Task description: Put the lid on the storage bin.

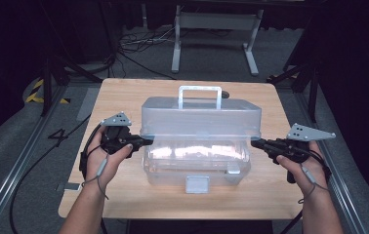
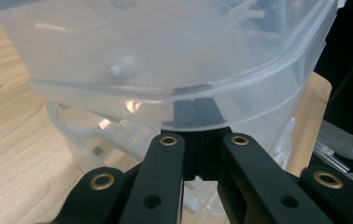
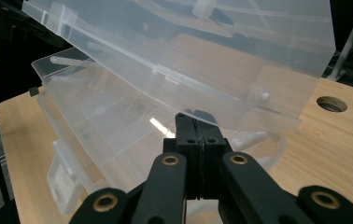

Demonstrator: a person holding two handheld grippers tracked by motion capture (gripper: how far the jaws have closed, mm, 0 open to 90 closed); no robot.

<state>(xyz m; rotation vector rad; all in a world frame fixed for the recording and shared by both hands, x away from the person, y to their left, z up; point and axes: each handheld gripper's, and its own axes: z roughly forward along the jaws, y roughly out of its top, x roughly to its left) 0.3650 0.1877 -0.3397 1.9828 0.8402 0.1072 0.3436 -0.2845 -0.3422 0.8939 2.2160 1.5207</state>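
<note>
Clear plastic toolbox point(image 1: 197, 161) mid-table, lid point(image 1: 201, 117) propped half-open on left gripper point(image 1: 146, 142) and right gripper point(image 1: 256, 143), both pressed together, seemingly wedged under the rim. Could slip off and slam shut if either tip slides outward.

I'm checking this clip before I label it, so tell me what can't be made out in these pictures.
- Left gripper tips: in the left gripper view the cloudy lid rim covers them, so contact is unclear.
- Right gripper tips: in the right gripper view they run under the lid edge.
- Box contents: glare and cloudy plastic blur them in the high view.
- Dark thing behind the handle: mostly hidden by the lid, high view.
- Table hinge side: hidden by the lid.
</note>
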